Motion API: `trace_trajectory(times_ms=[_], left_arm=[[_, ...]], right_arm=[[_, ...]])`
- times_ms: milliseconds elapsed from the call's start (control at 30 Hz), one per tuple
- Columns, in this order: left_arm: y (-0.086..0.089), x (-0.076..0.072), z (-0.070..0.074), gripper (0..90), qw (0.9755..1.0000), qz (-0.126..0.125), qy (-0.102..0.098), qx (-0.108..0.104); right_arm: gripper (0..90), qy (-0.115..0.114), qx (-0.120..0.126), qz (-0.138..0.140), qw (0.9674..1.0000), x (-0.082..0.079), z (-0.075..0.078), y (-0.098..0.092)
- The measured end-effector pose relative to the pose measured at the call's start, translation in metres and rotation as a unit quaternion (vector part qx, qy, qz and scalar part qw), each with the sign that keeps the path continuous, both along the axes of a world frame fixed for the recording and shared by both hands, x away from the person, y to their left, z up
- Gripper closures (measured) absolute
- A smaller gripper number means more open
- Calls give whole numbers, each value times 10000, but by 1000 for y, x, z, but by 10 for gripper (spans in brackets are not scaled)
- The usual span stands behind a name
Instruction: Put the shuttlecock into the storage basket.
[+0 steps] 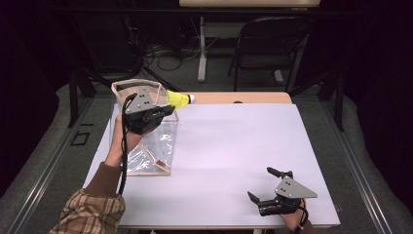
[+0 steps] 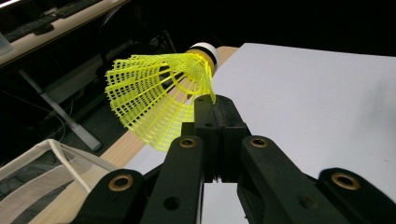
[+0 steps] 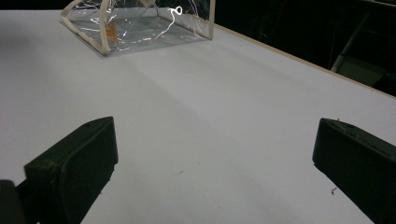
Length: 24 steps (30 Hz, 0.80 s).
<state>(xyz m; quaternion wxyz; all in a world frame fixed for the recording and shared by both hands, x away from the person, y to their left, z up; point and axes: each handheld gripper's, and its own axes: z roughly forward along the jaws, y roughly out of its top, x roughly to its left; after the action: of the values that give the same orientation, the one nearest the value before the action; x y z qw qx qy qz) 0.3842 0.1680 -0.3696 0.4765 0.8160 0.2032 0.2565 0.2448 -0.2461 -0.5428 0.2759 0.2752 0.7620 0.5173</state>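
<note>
High view: left gripper (image 1: pixel 165 110) pinches yellow shuttlecock (image 1: pixel 179 100) above clear bag (image 1: pixel 160 146), cork pointing away.
Left gripper view: jaws clamped on the skirt edge (image 2: pixel 154 93); bag mouth below-left (image 2: pixel 51 163).
Right gripper view: right gripper (image 3: pixel 210 163) jaws wide, empty, bag (image 3: pixel 135 28) far ahead.

Left tool (image 1: pixel 168 109) raised, jaws pinched together; right tool (image 1: pixel 265 185) resting, jaws wide.

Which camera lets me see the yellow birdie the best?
The left gripper view. There the yellow shuttlecock is close and sharp, its net skirt pinched in the shut left gripper, white cap pointing away. In the high view it is a small yellow shape beside the clear bag.
</note>
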Motion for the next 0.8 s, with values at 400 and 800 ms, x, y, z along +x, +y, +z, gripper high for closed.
trace_trajectory(times_ms=[400, 800], left_arm=[[6, 1, 7, 897, 9998, 107, -93, -107], [16, 5, 10, 897, 9992, 279, -136, -249]], right_arm=[[0, -9, -15, -3, 10000, 0, 0, 0], [0, -7, -18, -13, 10000, 0, 0, 0]])
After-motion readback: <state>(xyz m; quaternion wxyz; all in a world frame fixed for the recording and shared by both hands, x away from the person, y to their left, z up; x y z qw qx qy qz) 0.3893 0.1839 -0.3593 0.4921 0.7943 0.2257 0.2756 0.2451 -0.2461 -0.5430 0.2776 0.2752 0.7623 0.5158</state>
